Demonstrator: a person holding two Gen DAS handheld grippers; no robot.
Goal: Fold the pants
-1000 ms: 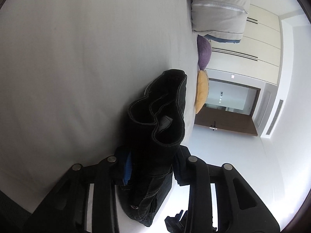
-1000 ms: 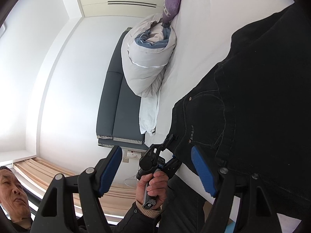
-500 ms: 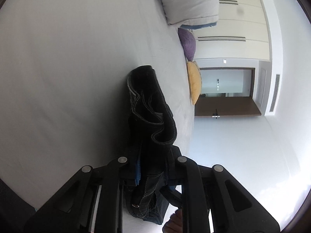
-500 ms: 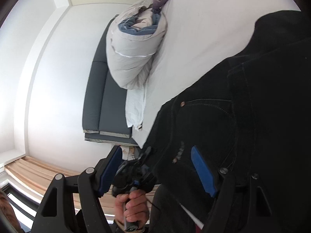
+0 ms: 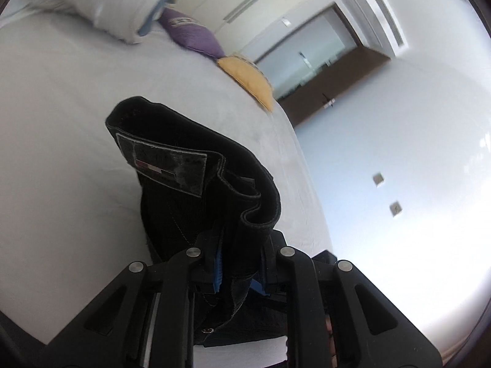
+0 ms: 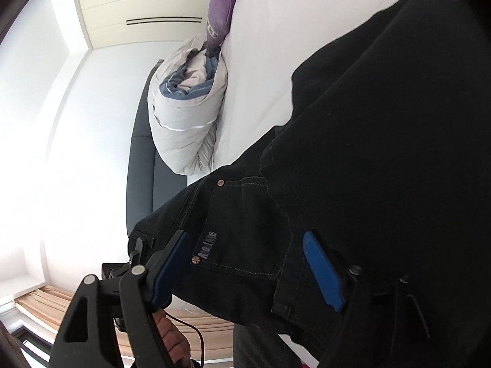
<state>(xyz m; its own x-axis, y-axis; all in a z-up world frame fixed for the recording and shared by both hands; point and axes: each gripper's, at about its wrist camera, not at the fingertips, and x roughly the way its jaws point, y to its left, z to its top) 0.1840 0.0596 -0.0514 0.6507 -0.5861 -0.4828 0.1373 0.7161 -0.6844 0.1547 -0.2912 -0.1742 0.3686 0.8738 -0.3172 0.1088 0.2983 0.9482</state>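
The black jeans [image 5: 196,171] lie on a white bed [image 5: 61,98]. My left gripper [image 5: 237,263] is shut on the bunched waistband, whose grey label patch faces the camera, and holds it raised off the sheet. In the right wrist view the black jeans [image 6: 368,153] fill the right side, with a rear pocket and rivets showing. My right gripper [image 6: 245,266] is open, its blue pads [image 6: 322,273] spread on either side of the pocket area, and the fabric lies between them unpinched.
A rolled grey-and-blue duvet [image 6: 184,116], a purple cushion [image 5: 193,33] and a yellow cushion [image 5: 248,73] lie at the head of the bed. A dark sofa [image 6: 141,165] stands beside the bed. A brown door [image 5: 325,89] is in the far wall.
My left gripper has rotated and lifted the waistband, so the label patch now shows. My right gripper has moved closer over the jeans, and the pocket now sits between its open fingers.
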